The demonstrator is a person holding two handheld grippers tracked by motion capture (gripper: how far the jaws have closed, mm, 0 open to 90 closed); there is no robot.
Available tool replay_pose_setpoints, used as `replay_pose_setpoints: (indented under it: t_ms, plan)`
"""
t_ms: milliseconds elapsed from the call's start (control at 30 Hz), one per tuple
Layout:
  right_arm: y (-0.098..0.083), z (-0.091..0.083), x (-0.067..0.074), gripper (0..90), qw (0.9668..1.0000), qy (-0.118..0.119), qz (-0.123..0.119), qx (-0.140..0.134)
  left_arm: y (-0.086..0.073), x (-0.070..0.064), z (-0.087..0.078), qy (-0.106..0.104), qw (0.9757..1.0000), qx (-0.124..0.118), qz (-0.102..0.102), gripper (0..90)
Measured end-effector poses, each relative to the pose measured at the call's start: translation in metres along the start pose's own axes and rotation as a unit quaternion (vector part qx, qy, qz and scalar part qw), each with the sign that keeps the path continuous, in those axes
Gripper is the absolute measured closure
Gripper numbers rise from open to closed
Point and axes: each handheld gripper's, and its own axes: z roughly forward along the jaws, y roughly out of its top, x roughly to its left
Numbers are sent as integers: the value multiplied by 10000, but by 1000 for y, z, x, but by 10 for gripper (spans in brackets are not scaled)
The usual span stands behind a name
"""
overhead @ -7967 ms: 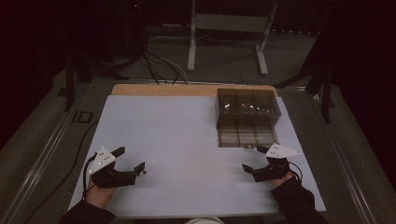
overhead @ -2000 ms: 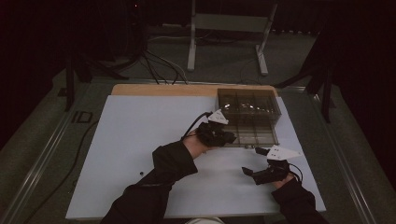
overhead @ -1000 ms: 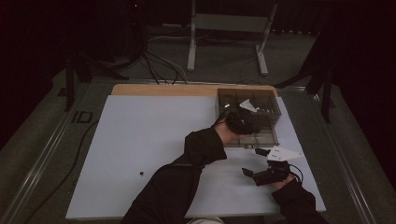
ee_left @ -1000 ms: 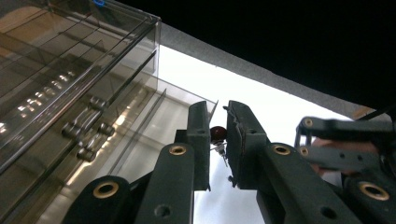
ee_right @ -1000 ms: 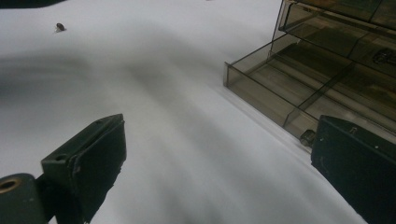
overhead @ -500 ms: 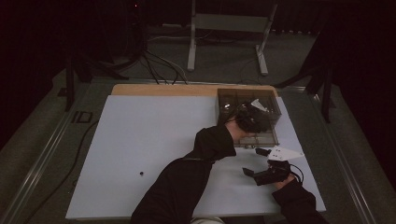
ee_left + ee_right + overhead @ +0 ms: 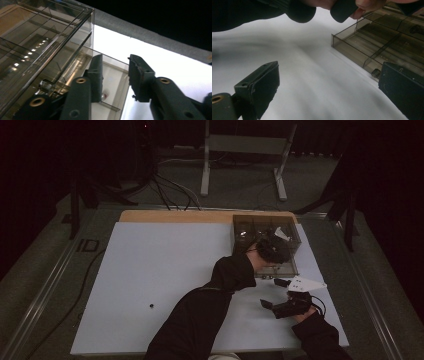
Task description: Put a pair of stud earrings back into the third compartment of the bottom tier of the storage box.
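Note:
A smoky clear drawer box (image 7: 250,227) stands at the table's back right, its lower drawer (image 7: 286,269) pulled out toward me. My left arm reaches across the table and holds the left gripper (image 7: 274,251) over that drawer. In the left gripper view its jaws (image 7: 115,60) stand a little apart above a drawer compartment (image 7: 111,106); they have just been opening, and nothing is between them. A small shiny piece (image 7: 105,95) lies in the compartment below. My right gripper (image 7: 272,293) rests on the white table near the front right, open and empty (image 7: 329,72).
A small dark piece (image 7: 151,305) lies on the white sheet at front left. The drawer (image 7: 362,47) with its divided compartments and a front knob (image 7: 375,72) sits just beyond the right gripper. Stands and cables fill the floor behind the table.
My left hand has swung from the front left across to the drawer box and has sunk slightly over the drawer in the last second. The right gripper has stayed put.

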Motion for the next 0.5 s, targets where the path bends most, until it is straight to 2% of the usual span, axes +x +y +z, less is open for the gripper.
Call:
replay_pose_setpoints:
  t_ms: [67,100,167,400,500]
  plan:
    - [0,0,-1,36,10000,8,22,-14,1,-1,-5,-42,10000,-66,-26,552]
    - [0,0,-1,36,10000,0,17,-15,1,-2,-7,-38,9999,-104,-44,543]
    - [0,0,-1,36,10000,-8,3,-1,3,-3,-13,-55,9998,-151,-148,488]
    - [0,1,1,36,10000,4,-9,23,5,-6,-38,24,9992,-337,-190,389]
    - [0,0,0,36,10000,30,41,-25,4,-4,-50,23,9987,-410,-291,373]
